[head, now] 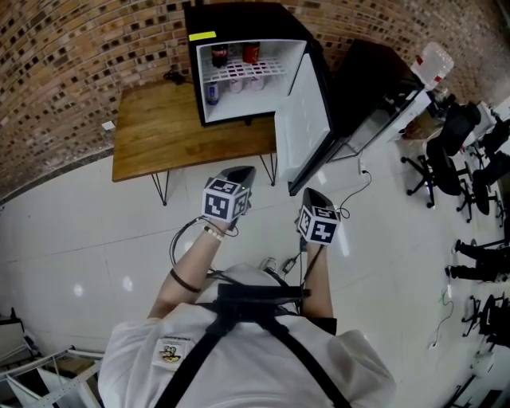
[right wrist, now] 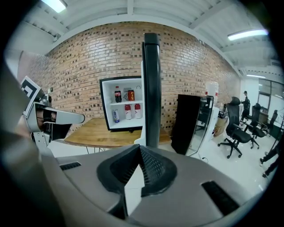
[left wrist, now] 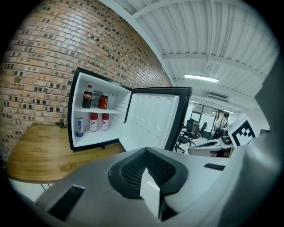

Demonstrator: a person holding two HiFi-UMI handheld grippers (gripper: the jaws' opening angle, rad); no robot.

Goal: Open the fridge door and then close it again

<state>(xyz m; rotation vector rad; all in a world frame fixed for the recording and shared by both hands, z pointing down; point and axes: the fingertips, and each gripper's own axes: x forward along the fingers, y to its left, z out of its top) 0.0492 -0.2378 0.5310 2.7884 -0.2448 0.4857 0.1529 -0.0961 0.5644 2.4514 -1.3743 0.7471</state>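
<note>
On the table (head: 159, 135), the open fridge (head: 243, 20) holds bottles (left wrist: 93, 122), cans (left wrist: 103, 102) — left tool (head: 243, 170), right tool (head: 307, 194) closed, empty

head view: steeply down | gripper views: forward | shared: fridge (head: 239, 20)

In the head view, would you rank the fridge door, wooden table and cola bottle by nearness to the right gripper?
1. fridge door, just ahead of the right gripper.
2. wooden table, farther left.
3. cola bottle, top shelf, far back.
</note>
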